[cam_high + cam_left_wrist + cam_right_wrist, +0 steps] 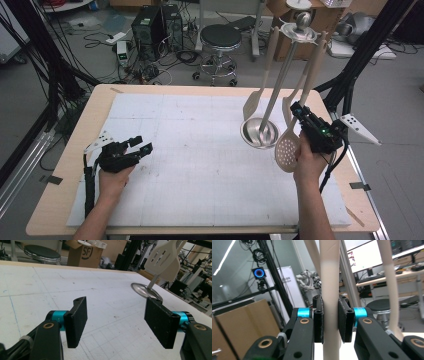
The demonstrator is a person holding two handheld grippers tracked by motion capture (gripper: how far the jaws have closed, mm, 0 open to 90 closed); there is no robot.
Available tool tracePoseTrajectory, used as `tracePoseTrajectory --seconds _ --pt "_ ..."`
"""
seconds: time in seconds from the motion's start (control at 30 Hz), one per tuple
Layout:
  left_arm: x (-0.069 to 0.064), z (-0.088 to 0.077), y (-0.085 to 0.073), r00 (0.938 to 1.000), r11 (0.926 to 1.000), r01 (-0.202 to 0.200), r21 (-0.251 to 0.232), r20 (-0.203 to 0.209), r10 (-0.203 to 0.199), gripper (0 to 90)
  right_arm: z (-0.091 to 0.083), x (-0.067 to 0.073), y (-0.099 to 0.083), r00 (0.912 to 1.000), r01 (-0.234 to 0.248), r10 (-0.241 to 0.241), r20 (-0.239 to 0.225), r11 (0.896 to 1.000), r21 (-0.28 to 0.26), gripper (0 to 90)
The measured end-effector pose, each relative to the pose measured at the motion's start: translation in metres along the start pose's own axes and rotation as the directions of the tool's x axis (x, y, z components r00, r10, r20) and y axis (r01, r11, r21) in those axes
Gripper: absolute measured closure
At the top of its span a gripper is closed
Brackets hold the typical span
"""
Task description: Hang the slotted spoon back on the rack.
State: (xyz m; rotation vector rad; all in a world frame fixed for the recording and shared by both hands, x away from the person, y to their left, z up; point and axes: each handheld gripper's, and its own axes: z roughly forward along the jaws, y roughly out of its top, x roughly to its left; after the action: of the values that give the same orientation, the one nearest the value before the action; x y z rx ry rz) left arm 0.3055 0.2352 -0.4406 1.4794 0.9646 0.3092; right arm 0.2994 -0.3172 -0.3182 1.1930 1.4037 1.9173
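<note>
A metal utensil stand (259,133) rises from its round base on the right of the white mat, with cream utensils hanging from its top disc (299,31). My right gripper (298,110) is shut on the handle of the cream slotted spoon (287,150), just above its bowl. In the right gripper view the handle (329,277) stands upright between the pads of the right gripper (330,318). A cream spatula (252,104) hangs left of the pole. My left gripper (141,145) rests open at the mat's left; the left gripper (122,322) has nothing between its pads.
A white gridded mat (190,150) covers the wooden table (75,140). A slotted turner (163,261) hangs above the stand's base (140,288). Another cream handle (390,290) hangs right of the held one. Beyond the table stand a stool (220,37) and computer cases (150,25).
</note>
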Motion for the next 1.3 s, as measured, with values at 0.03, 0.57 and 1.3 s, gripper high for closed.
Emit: tracePoseTrajectory --seconds 0.03,0.57,1.3 --pt "0.0 0.0 0.0 1.0 1.0 -0.001 0.001 0.001 0.001 35.5 0.001 0.0 0.0 1.0 -0.009 0.009 -0.005 1.0 0.004 78.2" --pt "0.0 -0.001 0.0 1.0 1.0 -0.003 -0.004 0.002 0.003 35.4 0.022 -0.005 -0.01 0.9995 -0.02 0.023 -0.021 0.993 0.115 63.5" --pt "0.0 0.001 0.0 1.0 1.0 -0.003 0.002 0.003 0.003 35.0 0.012 -0.019 -0.062 0.9981 -0.034 0.021 0.058 0.97 0.242 28.6"
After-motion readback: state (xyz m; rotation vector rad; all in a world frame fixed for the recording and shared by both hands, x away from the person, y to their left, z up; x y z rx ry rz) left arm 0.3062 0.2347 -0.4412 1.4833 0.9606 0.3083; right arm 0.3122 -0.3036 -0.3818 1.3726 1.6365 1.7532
